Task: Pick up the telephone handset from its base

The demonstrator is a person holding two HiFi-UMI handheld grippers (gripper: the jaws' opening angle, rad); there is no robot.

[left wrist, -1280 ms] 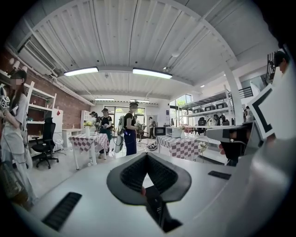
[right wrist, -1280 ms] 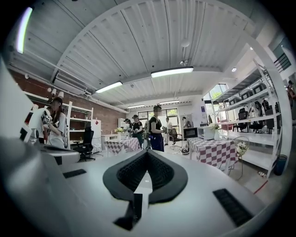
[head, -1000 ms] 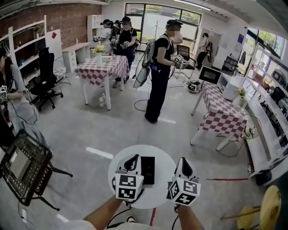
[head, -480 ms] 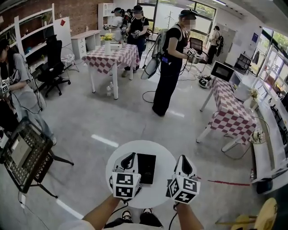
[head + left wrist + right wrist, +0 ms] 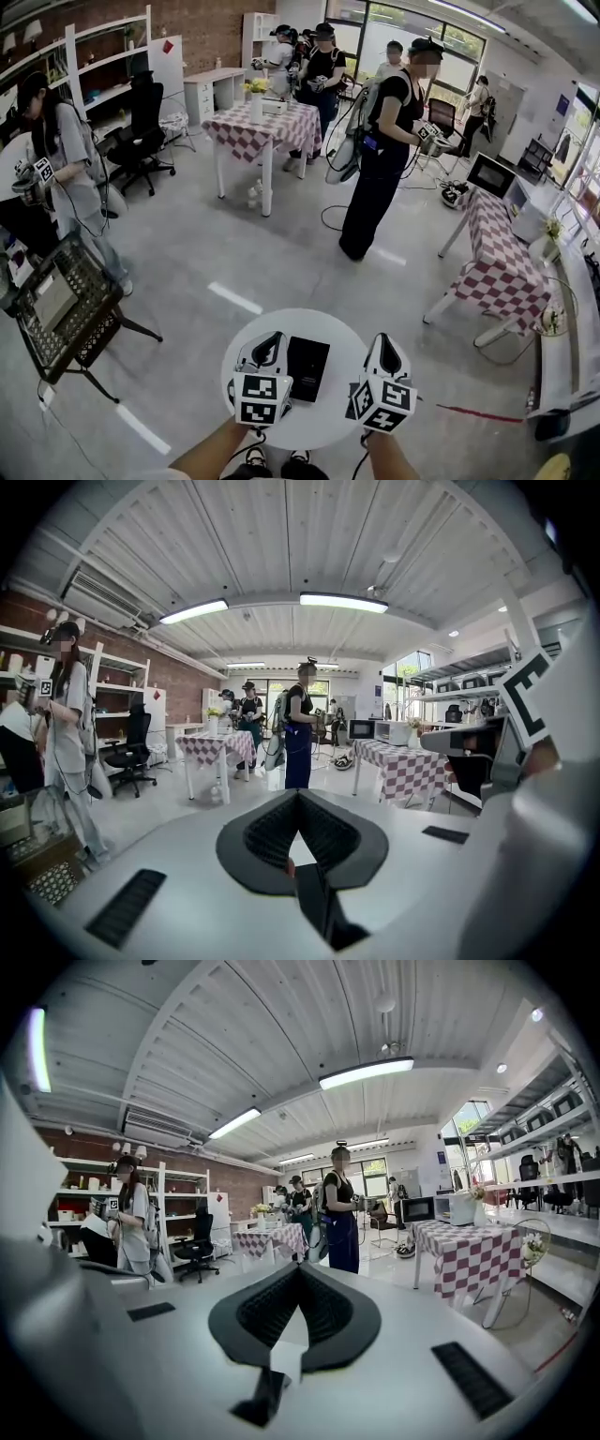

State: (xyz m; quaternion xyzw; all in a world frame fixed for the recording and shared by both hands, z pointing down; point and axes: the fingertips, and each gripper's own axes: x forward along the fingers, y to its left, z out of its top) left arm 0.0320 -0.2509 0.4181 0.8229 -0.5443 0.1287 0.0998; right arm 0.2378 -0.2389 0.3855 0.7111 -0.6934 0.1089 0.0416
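Black-and-white square markers [image 5: 262,398] top the left gripper [image 5: 273,338] and right gripper [image 5: 384,340].

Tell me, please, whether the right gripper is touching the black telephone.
Apart. The head view shows a strip of bare white table between the right gripper and the telephone.

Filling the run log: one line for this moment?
phase: pre-grasp | left tool: shut, empty | right tool: shut, empty | telephone: on round table, between tools, not gripped
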